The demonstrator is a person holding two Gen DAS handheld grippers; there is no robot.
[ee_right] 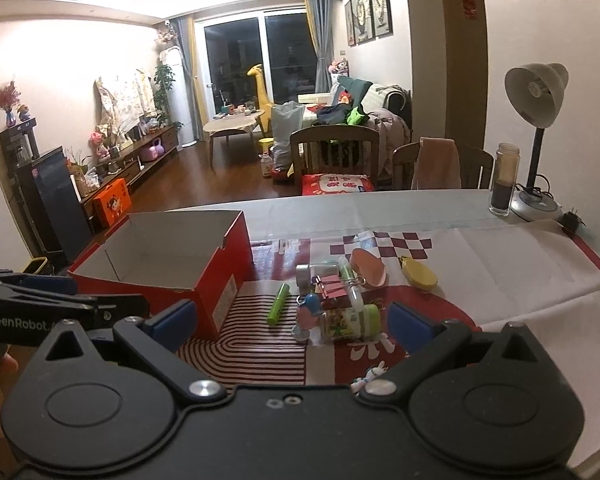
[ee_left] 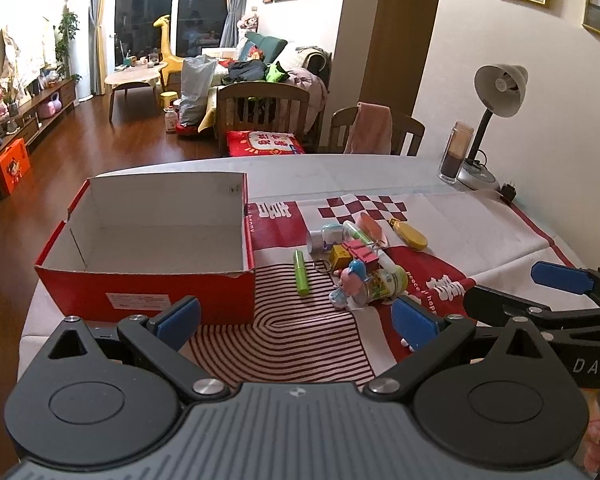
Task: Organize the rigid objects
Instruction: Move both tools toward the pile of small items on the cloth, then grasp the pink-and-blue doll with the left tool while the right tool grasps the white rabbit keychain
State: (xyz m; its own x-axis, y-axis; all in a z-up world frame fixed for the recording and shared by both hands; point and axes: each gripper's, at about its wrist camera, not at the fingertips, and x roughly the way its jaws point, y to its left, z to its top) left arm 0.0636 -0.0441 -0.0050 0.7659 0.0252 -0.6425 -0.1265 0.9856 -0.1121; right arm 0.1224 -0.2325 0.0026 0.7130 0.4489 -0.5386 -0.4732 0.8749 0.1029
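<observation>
Red cardboard box [ee_left: 148, 240] sits empty, and everything else lies to its right: first the green tube [ee_left: 302, 273], then the jumbled pile [ee_left: 360, 258]. Probably best to take the lone tube first, gripping across its width. The left gripper [ee_left: 296, 322] and the right gripper [ee_right: 292, 322] both hover spread wide, holding nothing.

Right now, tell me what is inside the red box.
The red box shows only bare white walls and floor; nothing lies in it. Its near wall hides the front strip of the floor in both views, so that part cannot be checked.
</observation>
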